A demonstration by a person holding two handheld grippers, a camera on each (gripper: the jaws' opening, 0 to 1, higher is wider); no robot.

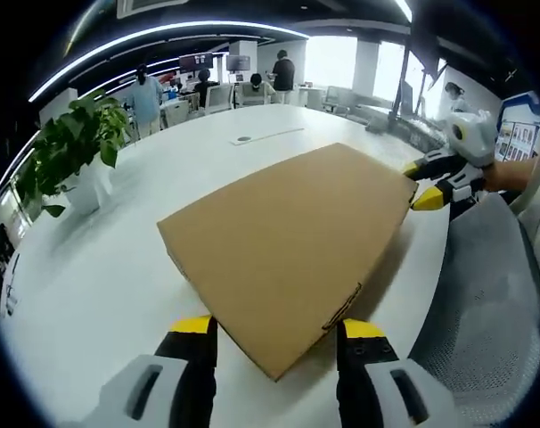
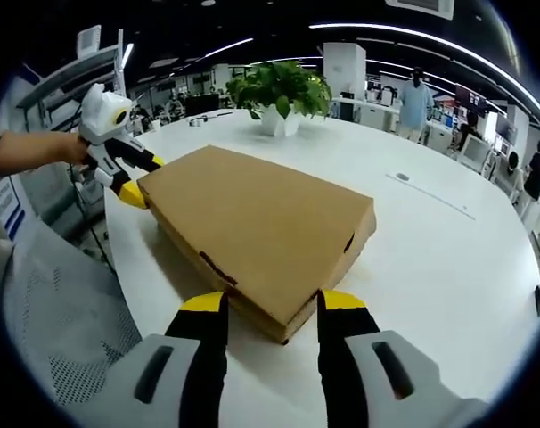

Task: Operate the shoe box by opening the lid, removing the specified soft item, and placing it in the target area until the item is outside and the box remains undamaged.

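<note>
In the left gripper view a potted plant (image 1: 77,147) stands at the left of the white table (image 1: 92,276). The closed cardboard box (image 1: 288,245) lies in the middle, lid down, contents hidden. The left gripper (image 1: 274,328) has its jaws spread at the box's near corner. At the right, the right gripper (image 1: 421,183) straddles the far corner beside a mesh chair (image 1: 488,303).

In the right gripper view the left gripper (image 2: 138,178) sits at the left, at the box's (image 2: 261,227) far corner. The right gripper (image 2: 265,303) is spread around the near corner. The plant (image 2: 279,89) stands behind, people beyond.
</note>
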